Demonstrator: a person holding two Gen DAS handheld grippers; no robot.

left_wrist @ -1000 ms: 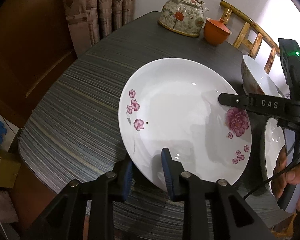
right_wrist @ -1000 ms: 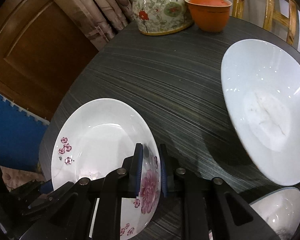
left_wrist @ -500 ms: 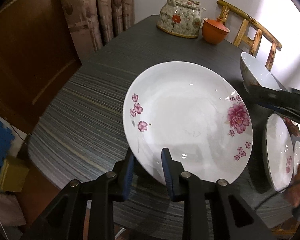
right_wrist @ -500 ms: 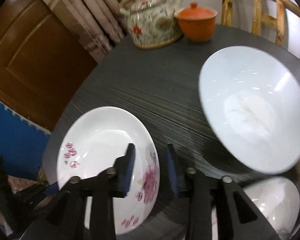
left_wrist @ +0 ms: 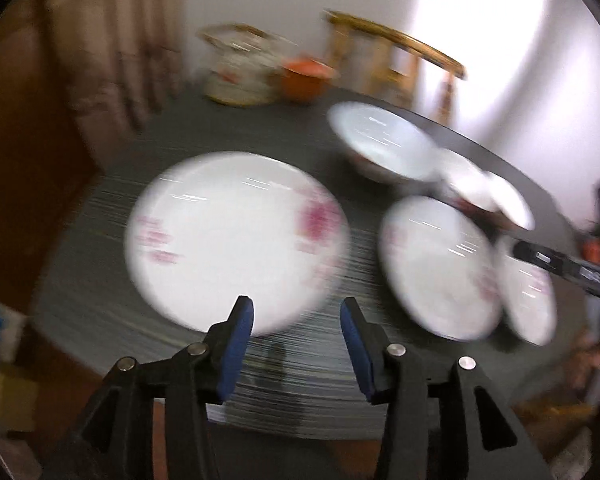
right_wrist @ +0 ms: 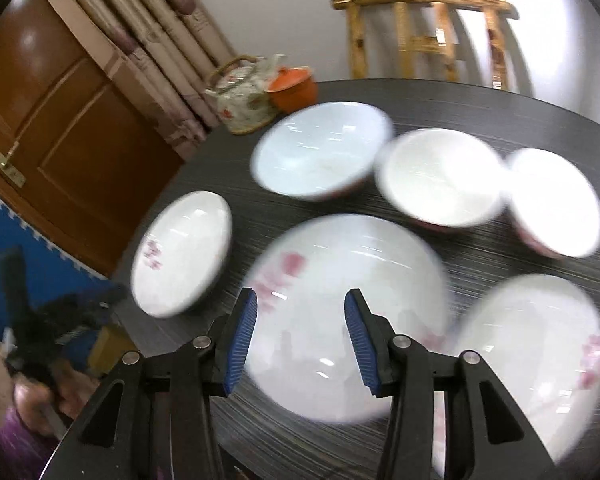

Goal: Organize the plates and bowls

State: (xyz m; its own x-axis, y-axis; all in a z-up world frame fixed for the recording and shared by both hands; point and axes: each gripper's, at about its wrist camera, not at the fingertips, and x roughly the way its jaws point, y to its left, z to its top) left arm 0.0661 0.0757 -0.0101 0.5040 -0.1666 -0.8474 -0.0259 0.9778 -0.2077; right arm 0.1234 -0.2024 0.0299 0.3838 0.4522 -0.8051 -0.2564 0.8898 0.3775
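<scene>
Left gripper (left_wrist: 296, 318): jaws opening, nothing between; it has let go of the rim.
Right gripper (right_wrist: 300, 312): jaws opening, empty, now off the rim.
Large floral plate (left_wrist: 236, 240): released, flat on table (left_wrist: 100, 280).
Bowls (right_wrist: 320, 152): 3 unstacked behind; next candidates.

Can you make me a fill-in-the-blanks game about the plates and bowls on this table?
1. The little lidded pot beside the teapot is coloured ______.
2. In the right wrist view, the number of bowls in the row behind the middle plate is ______.
3. The flowers painted on the left plate are coloured ______.
4. Behind the dark table stands a wooden ______.

Missing words: orange; three; pink; chair
</scene>
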